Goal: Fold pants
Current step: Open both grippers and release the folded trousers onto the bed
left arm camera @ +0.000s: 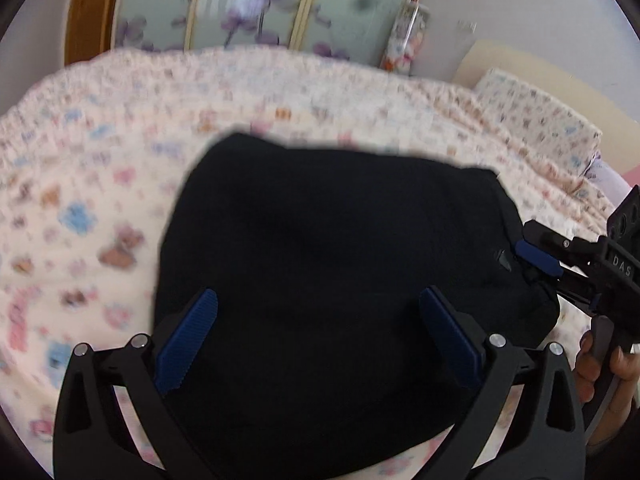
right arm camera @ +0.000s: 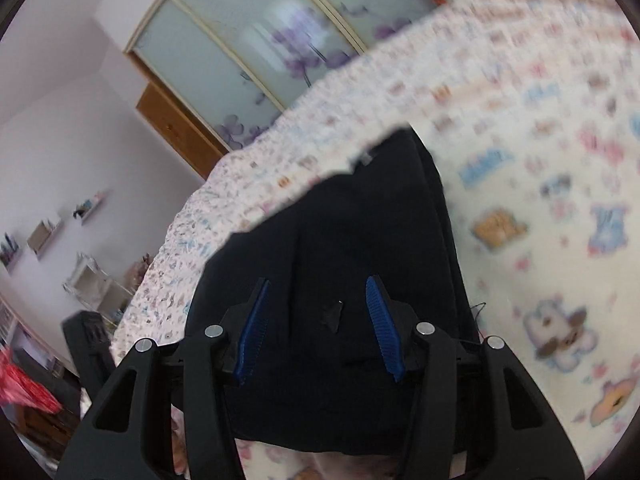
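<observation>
The black pants lie folded into a compact dark bundle on the bed's cartoon-print sheet. My left gripper hovers over the bundle's near part, its blue pads spread wide with nothing pinched between them. In the right wrist view the pants fill the middle. My right gripper stands over them with its pads apart and no cloth caught between them. From the left wrist view the right gripper is at the bundle's right edge, held by a person's hand.
A matching pillow lies at the bed's far right. Behind the bed are sliding wardrobe doors with purple flowers. Left of the bed, in the right wrist view, are wall shelves, a clear rack and red cloth.
</observation>
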